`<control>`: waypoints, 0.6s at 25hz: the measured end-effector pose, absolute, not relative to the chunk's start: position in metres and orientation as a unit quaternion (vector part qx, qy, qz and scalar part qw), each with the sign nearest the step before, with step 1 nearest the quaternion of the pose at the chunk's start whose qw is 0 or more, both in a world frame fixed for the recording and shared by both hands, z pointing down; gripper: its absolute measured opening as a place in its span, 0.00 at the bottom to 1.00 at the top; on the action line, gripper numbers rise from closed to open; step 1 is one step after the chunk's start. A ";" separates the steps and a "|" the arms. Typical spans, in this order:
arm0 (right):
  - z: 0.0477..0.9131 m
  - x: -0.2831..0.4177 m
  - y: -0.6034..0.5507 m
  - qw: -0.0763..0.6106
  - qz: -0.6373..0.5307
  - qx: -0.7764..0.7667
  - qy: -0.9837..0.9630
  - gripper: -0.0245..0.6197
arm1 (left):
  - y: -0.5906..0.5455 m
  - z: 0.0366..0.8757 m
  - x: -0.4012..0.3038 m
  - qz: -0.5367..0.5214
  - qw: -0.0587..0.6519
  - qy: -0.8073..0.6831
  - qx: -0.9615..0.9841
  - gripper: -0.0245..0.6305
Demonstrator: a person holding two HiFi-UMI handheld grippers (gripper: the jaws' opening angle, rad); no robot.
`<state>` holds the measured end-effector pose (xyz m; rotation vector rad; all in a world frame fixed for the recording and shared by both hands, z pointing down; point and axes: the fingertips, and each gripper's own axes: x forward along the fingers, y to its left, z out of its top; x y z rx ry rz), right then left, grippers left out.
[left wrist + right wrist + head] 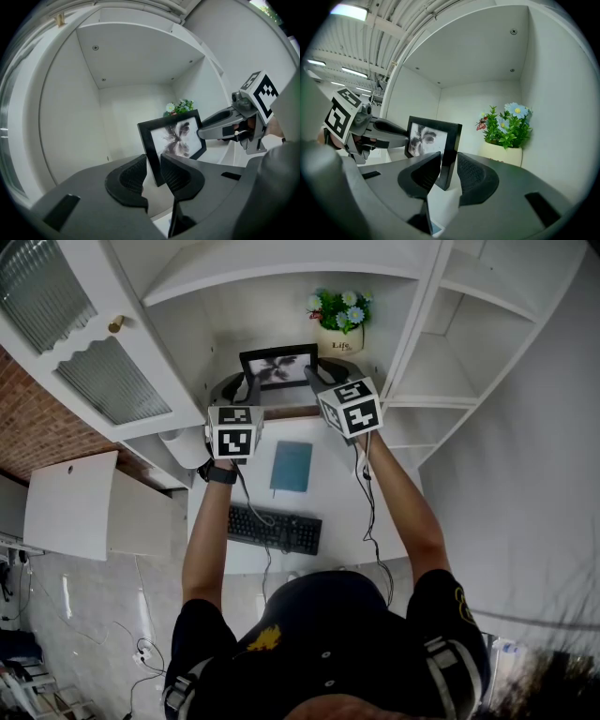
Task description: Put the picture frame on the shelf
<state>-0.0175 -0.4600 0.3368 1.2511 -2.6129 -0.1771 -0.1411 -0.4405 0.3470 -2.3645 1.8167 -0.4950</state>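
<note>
The picture frame (278,365) stands at the shelf's (220,154) front edge, the flower pot (340,334) behind it toward the right rear corner. The left gripper (253,382) straddles the frame's left edge, the right gripper (311,377) its right edge.

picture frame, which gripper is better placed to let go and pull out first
Left, probably. Both the left gripper and right gripper clamp the picture frame by its side edges, but the flower pot stands close beside the right one; the left has bare shelf wall beside it.
</note>
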 end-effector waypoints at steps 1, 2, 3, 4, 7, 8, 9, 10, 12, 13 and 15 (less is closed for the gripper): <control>0.337 -0.017 -0.460 0.119 -0.061 0.428 -0.894 0.19 | -0.440 0.347 -0.141 -0.164 0.060 0.600 -0.780 0.19; 0.336 -0.017 -0.460 0.119 -0.061 0.428 -0.894 0.19 | -0.440 0.347 -0.141 -0.163 0.060 0.601 -0.780 0.19; 0.336 -0.016 -0.459 0.119 -0.061 0.429 -0.893 0.19 | -0.440 0.346 -0.141 -0.163 0.060 0.601 -0.780 0.19; 0.336 -0.016 -0.459 0.119 -0.061 0.429 -0.893 0.19 | -0.439 0.346 -0.141 -0.163 0.060 0.601 -0.780 0.19; 0.336 -0.015 -0.458 0.120 -0.062 0.430 -0.893 0.19 | -0.438 0.345 -0.141 -0.163 0.060 0.602 -0.780 0.19; 0.335 -0.015 -0.458 0.120 -0.062 0.430 -0.893 0.19 | -0.438 0.345 -0.141 -0.163 0.060 0.602 -0.779 0.19; 0.335 -0.015 -0.458 0.120 -0.062 0.430 -0.893 0.19 | -0.438 0.345 -0.142 -0.163 0.061 0.603 -0.779 0.19; 0.335 -0.015 -0.458 0.120 -0.062 0.430 -0.893 0.19 | -0.437 0.344 -0.142 -0.163 0.061 0.603 -0.778 0.19; 0.335 -0.015 -0.458 0.120 -0.062 0.430 -0.892 0.19 | -0.437 0.344 -0.142 -0.163 0.061 0.604 -0.778 0.19; 0.335 -0.015 -0.458 0.120 -0.062 0.431 -0.892 0.19 | -0.437 0.344 -0.143 -0.163 0.061 0.604 -0.778 0.19; 0.335 -0.015 -0.458 0.120 -0.062 0.431 -0.892 0.19 | -0.437 0.345 -0.143 -0.162 0.060 0.605 -0.777 0.19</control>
